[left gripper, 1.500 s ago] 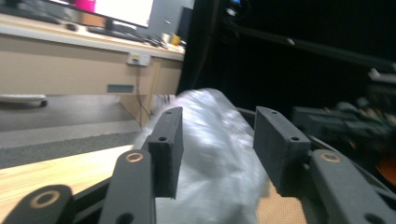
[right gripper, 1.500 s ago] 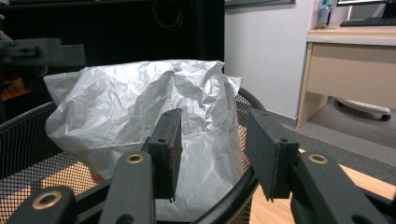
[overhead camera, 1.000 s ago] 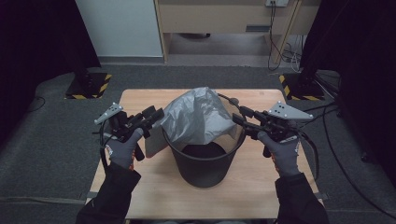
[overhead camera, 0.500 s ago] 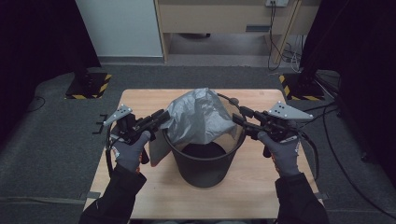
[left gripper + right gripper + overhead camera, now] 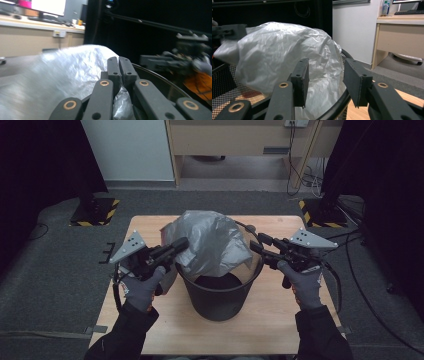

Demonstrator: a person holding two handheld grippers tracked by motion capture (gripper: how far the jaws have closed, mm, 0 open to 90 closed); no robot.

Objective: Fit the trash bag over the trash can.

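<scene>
One grey bag billows from one black mesh bin at frame centre — my left gripper has just been closing and pinches its plastic; my right gripper gapes at the rim.

Dim room, dark edges; left gripper view blurred; right gripper view sharp.

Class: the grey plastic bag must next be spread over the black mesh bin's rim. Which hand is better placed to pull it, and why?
Left, probably. The left tongs are shut on the crumpled grey plastic bag; the right tongs stand open at the black mesh bin, gripping nothing.
</scene>
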